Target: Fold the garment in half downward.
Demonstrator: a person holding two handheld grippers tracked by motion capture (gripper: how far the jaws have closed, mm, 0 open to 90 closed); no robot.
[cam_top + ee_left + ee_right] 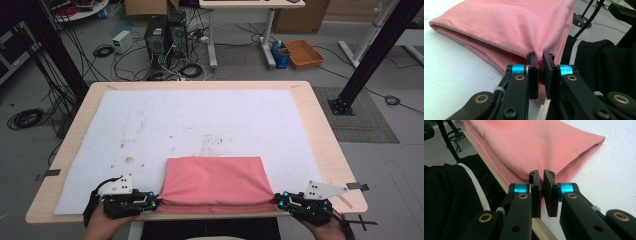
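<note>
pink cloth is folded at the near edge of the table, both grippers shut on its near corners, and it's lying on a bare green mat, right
Not quite: the mat under the pink cloth is white and stained, not green, as the high view shows. The rest holds: the left gripper and right gripper are each shut on a near corner.

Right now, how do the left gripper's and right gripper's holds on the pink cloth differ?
The left gripper pinches the pink cloth at its near left corner; the right gripper pinches the near right corner. The left gripper's grey plate sits level, the right gripper's tilts up. Both have jaws shut on fabric at the table's near edge.
</note>
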